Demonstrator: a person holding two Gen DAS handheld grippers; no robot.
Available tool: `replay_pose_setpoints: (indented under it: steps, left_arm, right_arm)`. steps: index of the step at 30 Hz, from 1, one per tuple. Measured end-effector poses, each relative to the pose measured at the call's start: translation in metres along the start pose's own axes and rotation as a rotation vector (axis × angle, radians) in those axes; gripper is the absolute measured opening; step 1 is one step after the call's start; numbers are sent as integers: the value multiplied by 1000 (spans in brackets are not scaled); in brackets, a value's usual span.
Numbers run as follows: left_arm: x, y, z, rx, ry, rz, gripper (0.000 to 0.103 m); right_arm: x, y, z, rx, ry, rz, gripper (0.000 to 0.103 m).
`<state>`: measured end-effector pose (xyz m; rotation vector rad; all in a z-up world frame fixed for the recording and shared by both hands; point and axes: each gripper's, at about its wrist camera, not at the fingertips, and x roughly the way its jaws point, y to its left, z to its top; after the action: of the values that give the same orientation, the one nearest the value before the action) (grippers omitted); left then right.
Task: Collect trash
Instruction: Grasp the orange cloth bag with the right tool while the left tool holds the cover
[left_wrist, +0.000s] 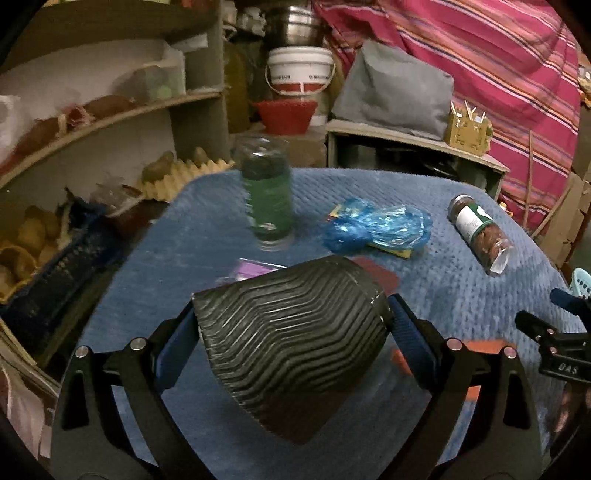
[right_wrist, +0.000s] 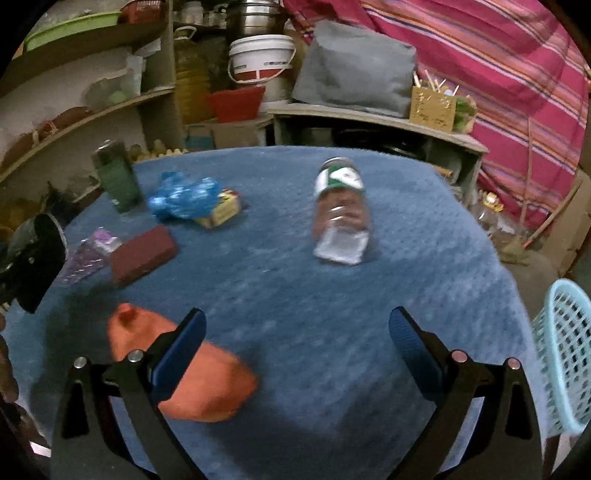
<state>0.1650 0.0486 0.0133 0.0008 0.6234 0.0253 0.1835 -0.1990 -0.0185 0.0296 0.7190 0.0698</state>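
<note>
My left gripper (left_wrist: 291, 332) is shut on a black ribbed paper cup (left_wrist: 291, 343), held on its side above the blue table cloth (left_wrist: 461, 314). My right gripper (right_wrist: 295, 347) is open and empty over the cloth, its left finger above an orange crumpled piece (right_wrist: 207, 384). On the cloth lie a fallen clear jar with a green and white label (right_wrist: 340, 210), a blue plastic bag (right_wrist: 184, 197) on a yellow packet (right_wrist: 221, 212), a dark red box (right_wrist: 142, 254) and a purple wrapper (right_wrist: 92, 254). A green bottle (left_wrist: 267, 195) stands at the far left.
A light blue mesh basket (right_wrist: 565, 362) stands at the table's right edge. Shelves (left_wrist: 110, 122) with produce line the left. A white bucket (left_wrist: 300, 70), a red basket and a grey bag (left_wrist: 395, 90) sit behind the table. A striped pink curtain hangs at the right.
</note>
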Motion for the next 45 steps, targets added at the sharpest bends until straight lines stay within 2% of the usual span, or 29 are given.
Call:
replay_pose_setpoints:
  steps: [3,6,12,16,19,23,27,28,31,34,45]
  left_arm:
    - [-15,18,-7,-22,-17,4,93]
    - [-27,34,-21,-63,-18,5,93]
    - [-30,40,-36,-39,-38,1,93]
    - [-21,44,-38,-49,-19,2,93]
    - [-19,49,-36,-87,-14,-19,93]
    - [-20,46,-35,-81,-26,-15,93]
    - [-17,43,-37,-74,-19,-4,93]
    - [-17,43,-37,-72,-19,-2,93]
    - [-19,39,-36,-64,-29,3,93]
    - [-19,35,-35,-61,-34,3,93]
    - [-15,13,-32,-39,-38,-9,93]
  right_arm:
    - [5,12,-11,11,39,13,97]
    - [15,24,-21,4,87,-23,97]
    - [14,43,-34,-64,80,-76,95]
    - [11,52,-38,-117,68,-87,80]
    - [14,53,-37,-128,82,-52,68]
    - [17,54,-37,-110,97,3,53]
    - [17,61,-38,-136,86,6,41]
    - [17,62,-37,-139,83,17,33]
    - [17,63,-36,-139,77,26,24]
    - [15,58,-34,-110,67,56,8]
    - [-14,35,-17,-67,-74,123,5]
